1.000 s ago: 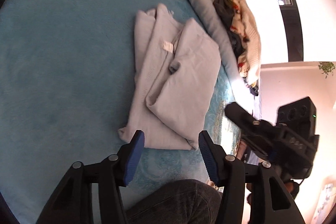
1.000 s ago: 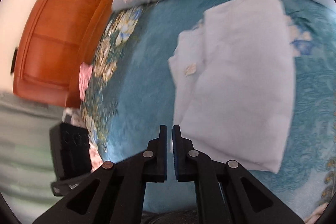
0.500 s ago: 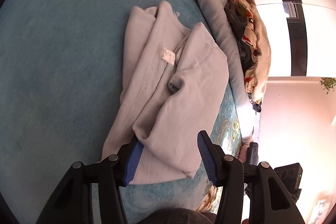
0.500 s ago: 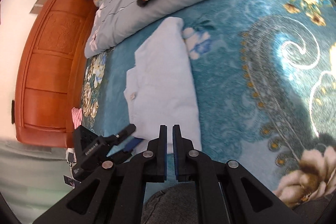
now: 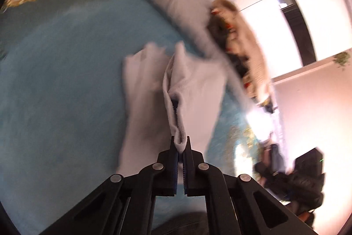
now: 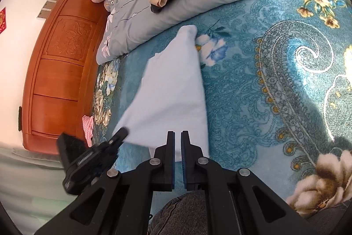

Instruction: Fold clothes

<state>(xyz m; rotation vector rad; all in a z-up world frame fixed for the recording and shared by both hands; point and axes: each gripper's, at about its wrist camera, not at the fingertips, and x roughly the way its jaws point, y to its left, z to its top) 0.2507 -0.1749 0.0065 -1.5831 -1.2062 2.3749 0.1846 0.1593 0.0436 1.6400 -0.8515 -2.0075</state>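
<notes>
Fingers (image 5: 180, 143) of my left gripper, just closed on the pale grey garment's (image 5: 198, 91) folded edge.
Right fingers (image 6: 178, 136) pressed together, empty, above the teal floral bedspread (image 6: 253, 85).

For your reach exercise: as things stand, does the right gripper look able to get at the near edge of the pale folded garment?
Probably yes. The right gripper, jaws shut and empty, hangs just over the garment's near edge; nothing lies between. It must open first.
</notes>
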